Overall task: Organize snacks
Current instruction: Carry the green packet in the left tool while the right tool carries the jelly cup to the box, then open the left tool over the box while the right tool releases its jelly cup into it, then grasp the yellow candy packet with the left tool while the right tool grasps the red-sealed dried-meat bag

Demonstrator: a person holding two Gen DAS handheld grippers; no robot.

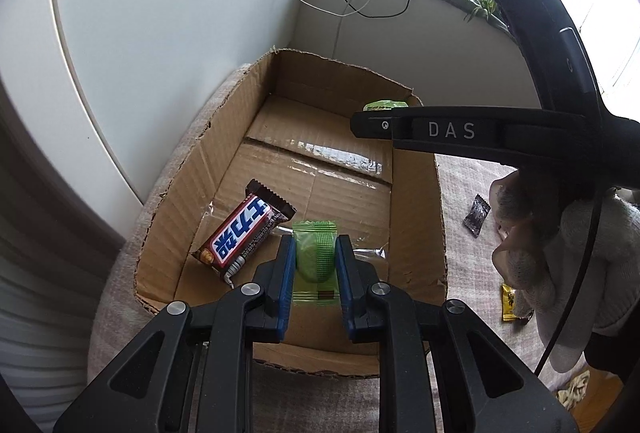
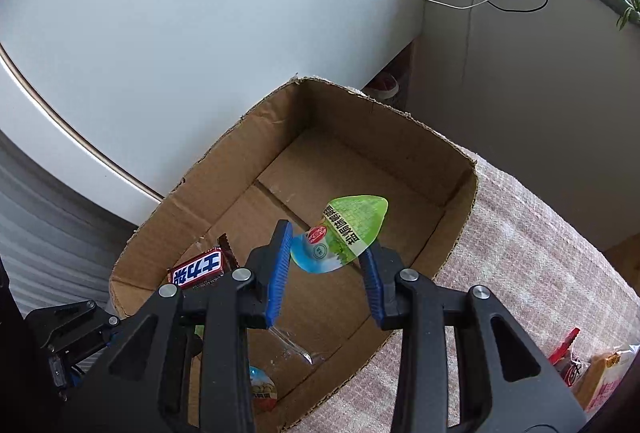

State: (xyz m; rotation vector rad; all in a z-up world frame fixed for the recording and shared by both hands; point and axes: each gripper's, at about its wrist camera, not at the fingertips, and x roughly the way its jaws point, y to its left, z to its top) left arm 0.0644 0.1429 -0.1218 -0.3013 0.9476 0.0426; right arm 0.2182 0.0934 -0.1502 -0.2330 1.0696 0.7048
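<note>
Over the cardboard box (image 1: 224, 169) both of my grippers hang, each one with a snack. My left gripper (image 1: 315, 257) has its jaws closed on a green packet (image 1: 314, 253); the blue pads press it from both sides, and the packet stands upright between them, low inside the box near the front wall. Just to the left of it a chocolate bar (image 1: 244, 233) in a brown wrapper with a blue and white label lies tilted on the box floor, and I cannot tell whether the two touch. My right gripper (image 2: 326, 253) has its jaws closed on a jelly cup (image 2: 340, 233) with a green and white lid; it is gripped at its two edges and the lid faces the camera, above the middle of the box. In the left view this gripper crosses over the far right part of the box, and a gloved hand (image 1: 560, 253) holds it. Clear tape (image 1: 340, 157) shines along the seam of the box floor. Near the front wall, in the right view, a small round snack (image 2: 262, 389) lies on the floor. The box stands on a pale woven cloth (image 2: 520, 233). On this cloth, right of the box, lie a dark small packet (image 1: 477, 215) and a yellow one (image 1: 510, 303), well apart from the box wall.
</note>
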